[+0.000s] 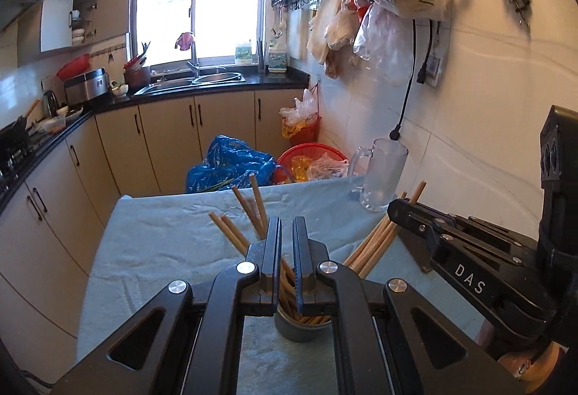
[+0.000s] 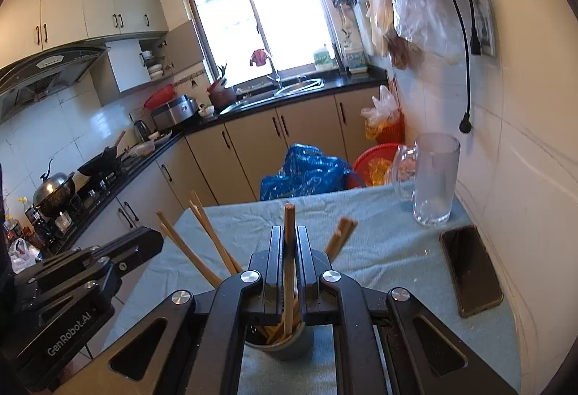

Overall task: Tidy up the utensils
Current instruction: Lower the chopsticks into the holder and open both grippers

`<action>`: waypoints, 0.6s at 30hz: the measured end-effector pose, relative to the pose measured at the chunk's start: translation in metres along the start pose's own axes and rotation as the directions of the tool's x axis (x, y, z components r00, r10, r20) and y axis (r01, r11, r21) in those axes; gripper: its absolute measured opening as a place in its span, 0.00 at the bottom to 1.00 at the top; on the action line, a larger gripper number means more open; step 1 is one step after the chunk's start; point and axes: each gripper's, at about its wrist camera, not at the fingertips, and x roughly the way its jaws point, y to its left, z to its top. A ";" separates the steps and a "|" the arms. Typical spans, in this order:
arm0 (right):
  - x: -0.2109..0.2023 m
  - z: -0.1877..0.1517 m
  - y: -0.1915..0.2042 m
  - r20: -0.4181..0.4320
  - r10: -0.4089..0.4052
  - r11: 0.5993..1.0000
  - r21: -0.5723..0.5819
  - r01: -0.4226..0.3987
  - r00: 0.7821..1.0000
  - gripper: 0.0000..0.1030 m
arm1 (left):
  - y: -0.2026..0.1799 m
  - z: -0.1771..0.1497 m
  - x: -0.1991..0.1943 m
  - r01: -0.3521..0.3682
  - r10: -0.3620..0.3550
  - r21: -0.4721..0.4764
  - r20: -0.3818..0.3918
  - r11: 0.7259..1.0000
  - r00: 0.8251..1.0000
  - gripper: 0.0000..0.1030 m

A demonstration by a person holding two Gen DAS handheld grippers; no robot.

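Nearest the lens in the right wrist view, the right gripper (image 2: 288, 250) is clamped on a single upright wooden chopstick (image 2: 289, 250), whose lower end reaches into a round grey cup (image 2: 289, 350) standing on the pale blue cloth-covered table (image 2: 379, 250). More wooden chopsticks (image 2: 206, 243) lean out of that cup at angles. From the left wrist view, the left gripper (image 1: 287, 239) hangs over the same cup (image 1: 300, 331), its jaws nearly together with a narrow gap and nothing clearly held. Farther back, a clear glass mug (image 2: 433, 178) stands near the white wall, with a dark smartphone (image 2: 469, 268) lying flat just beside it. Beyond the table sit a blue plastic bag (image 2: 307, 174) and a red basket (image 2: 375, 163).
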 end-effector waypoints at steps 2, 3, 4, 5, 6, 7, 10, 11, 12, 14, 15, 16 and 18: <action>0.002 -0.004 -0.002 -0.010 0.001 1.000 0.005 -0.001 1.000 0.07 | 0.001 -0.004 0.003 0.001 -0.001 -0.006 -0.020 1.000 1.000 0.05; 0.003 -0.006 -0.003 -0.017 0.002 1.000 0.007 -0.002 1.000 0.07 | 0.003 -0.006 0.005 0.001 -0.002 -0.011 -0.029 1.000 1.000 0.05; 0.003 -0.007 -0.003 -0.021 0.002 1.000 0.007 -0.002 1.000 0.07 | 0.004 -0.007 0.006 0.000 -0.001 -0.016 -0.036 1.000 0.999 0.05; 0.003 -0.009 -0.004 -0.024 0.002 1.000 0.005 -0.002 1.000 0.07 | 0.005 -0.009 0.007 -0.002 0.001 -0.021 -0.043 1.000 0.999 0.06; 0.003 -0.010 -0.003 -0.025 0.002 1.000 0.004 -0.002 1.000 0.07 | 0.006 -0.010 0.008 -0.005 0.004 -0.024 -0.049 1.000 0.999 0.05; 0.003 -0.011 -0.003 -0.026 0.003 1.000 0.004 -0.003 1.000 0.07 | 0.007 -0.012 0.008 -0.007 0.006 -0.026 -0.052 1.000 0.999 0.05; 0.003 -0.012 -0.001 -0.029 0.003 1.000 0.000 -0.003 1.000 0.07 | 0.010 -0.017 0.009 -0.017 0.015 -0.027 -0.060 0.999 0.998 0.06; 0.003 -0.013 -0.001 -0.030 0.003 1.000 0.000 -0.003 1.000 0.07 | 0.011 -0.018 0.009 -0.020 0.018 -0.027 -0.061 0.999 0.998 0.06; 0.004 -0.013 -0.001 -0.033 0.004 1.000 -0.001 -0.004 0.999 0.07 | 0.011 -0.019 0.009 -0.023 0.021 -0.027 -0.064 0.999 0.998 0.06; 0.004 -0.014 -0.002 -0.036 0.003 1.000 -0.003 -0.003 0.999 0.07 | 0.012 -0.019 0.010 -0.026 0.024 -0.031 -0.068 0.999 0.997 0.06; 0.003 -0.014 -0.002 -0.037 0.003 1.000 -0.004 -0.003 0.999 0.07 | 0.013 -0.020 0.011 -0.028 0.026 -0.033 -0.070 0.999 0.997 0.05; 0.003 -0.014 -0.002 -0.036 0.002 1.000 -0.004 -0.002 0.999 0.07 | 0.014 -0.020 0.012 -0.030 0.027 -0.034 -0.072 0.999 0.997 0.05; 0.004 -0.013 -0.003 -0.037 0.001 1.000 -0.003 -0.001 0.999 0.07 | 0.017 -0.020 0.013 -0.032 0.029 -0.039 -0.075 0.999 0.997 0.05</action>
